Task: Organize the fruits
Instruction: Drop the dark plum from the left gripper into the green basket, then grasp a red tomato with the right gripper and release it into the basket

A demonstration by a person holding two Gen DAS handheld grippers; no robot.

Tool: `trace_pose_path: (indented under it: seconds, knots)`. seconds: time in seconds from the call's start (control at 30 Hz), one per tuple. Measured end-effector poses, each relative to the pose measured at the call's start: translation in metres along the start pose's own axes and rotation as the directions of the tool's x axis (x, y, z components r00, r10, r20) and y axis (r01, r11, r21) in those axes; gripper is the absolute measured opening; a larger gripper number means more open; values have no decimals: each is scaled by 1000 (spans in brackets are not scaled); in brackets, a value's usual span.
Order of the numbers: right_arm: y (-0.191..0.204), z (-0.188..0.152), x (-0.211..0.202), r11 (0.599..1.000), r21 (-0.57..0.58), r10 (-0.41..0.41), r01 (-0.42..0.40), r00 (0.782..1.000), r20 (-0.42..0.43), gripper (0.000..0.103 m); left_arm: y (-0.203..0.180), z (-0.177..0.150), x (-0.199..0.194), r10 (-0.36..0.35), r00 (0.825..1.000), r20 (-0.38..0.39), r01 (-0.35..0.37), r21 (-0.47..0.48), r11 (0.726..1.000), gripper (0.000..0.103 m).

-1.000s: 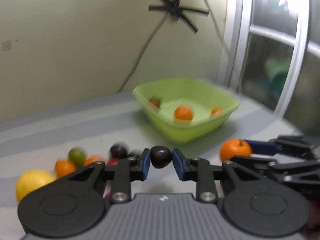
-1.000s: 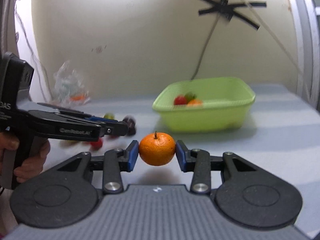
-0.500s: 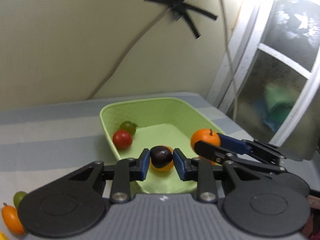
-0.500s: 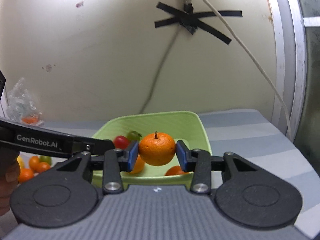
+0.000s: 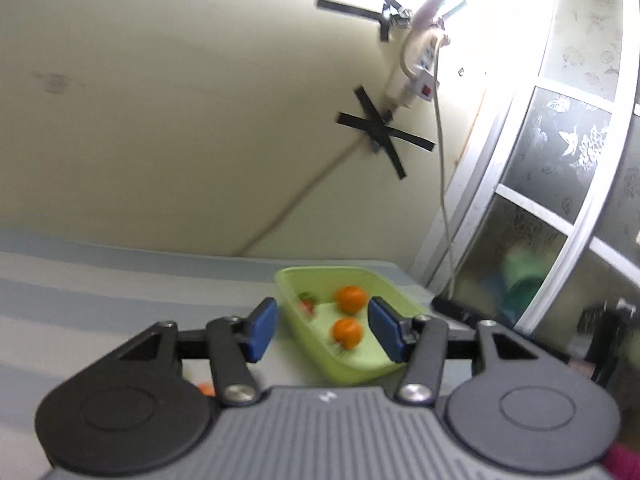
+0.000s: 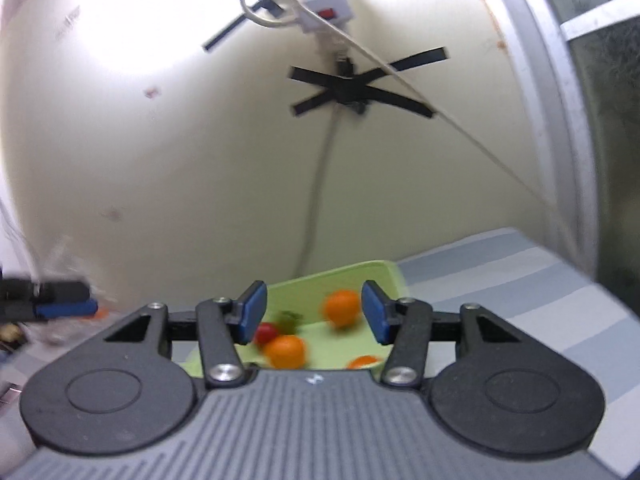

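A lime green tub (image 5: pixel 344 372) stands on the striped table; it also shows in the right wrist view (image 6: pixel 360 276). Inside it lie oranges (image 5: pixel 347 332) (image 6: pixel 341 307), a second orange (image 6: pixel 286 351) and a red fruit (image 6: pixel 265 332). My left gripper (image 5: pixel 323 330) is open and empty, raised just before the tub. My right gripper (image 6: pixel 313 313) is open and empty, also raised over the tub's near side. The dark plum is not visible in either view. The left gripper's blue-tipped fingers (image 6: pixel 66 307) show at the left edge of the right wrist view.
A wall with black tape crosses (image 5: pixel 384 132) and a power strip (image 6: pixel 324 4) with hanging cables is behind the tub. A window frame (image 5: pixel 560 200) is to the right. An orange fruit (image 5: pixel 206 389) lies on the table left of the tub.
Both grippers have opened and let go of their fruit: the plum and the orange have left the jaws. Both grippers have tilted upward and drawn back from the tub.
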State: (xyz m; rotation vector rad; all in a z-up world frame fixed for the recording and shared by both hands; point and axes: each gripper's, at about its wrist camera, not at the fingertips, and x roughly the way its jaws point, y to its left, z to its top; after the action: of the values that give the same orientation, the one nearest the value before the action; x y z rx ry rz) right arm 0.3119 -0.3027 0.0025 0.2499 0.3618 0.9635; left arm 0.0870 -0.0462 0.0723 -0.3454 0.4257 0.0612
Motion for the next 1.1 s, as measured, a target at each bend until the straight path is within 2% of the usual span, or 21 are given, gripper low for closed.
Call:
trace_pose_path:
  seconds: [0.03,0.13,0.23,0.37,0.47,0.73,0.77,0.83,0.9,1.0,1.1]
  knots:
    - [6,-1,-2,999,0,35,-35,999,-10,43,4,-8,-12,20,1000,-1,-20,11,1000,49]
    - [36,-8,-2,989,-59,134,-139,988,-76,37,9,-32,-33,68,997,-23,-66,52,996,49]
    - [71,-27,6,965,-141,193,-220,964,-181,29,6,-57,-36,103,993,-54,-97,114,989,48]
    - [105,-49,29,940,-218,187,-264,930,-316,25,-1,-82,-19,172,980,-98,-151,193,970,49]
    - [117,-53,47,940,-192,196,-282,908,-371,26,-2,-92,-10,196,974,-114,-167,224,960,48]
    - [136,-59,81,935,-198,187,-294,884,-429,27,-10,-99,9,223,969,-105,-185,289,939,47]
    - [138,-60,85,933,-211,177,-293,881,-440,30,-13,-100,10,227,968,-105,-186,300,935,45]
    - [142,-65,88,927,-262,137,-269,891,-433,32,-15,-102,13,232,967,-109,-187,319,929,40]
    - [143,-66,87,917,-289,135,-275,895,-425,32,-18,-104,14,249,963,-107,-200,340,919,37]
    - [143,-67,79,900,-339,119,-275,902,-415,28,-20,-104,13,248,963,-106,-198,347,917,37]
    - [138,-63,62,904,-350,108,-247,922,-372,27,-20,-104,15,257,960,-112,-203,353,913,38]
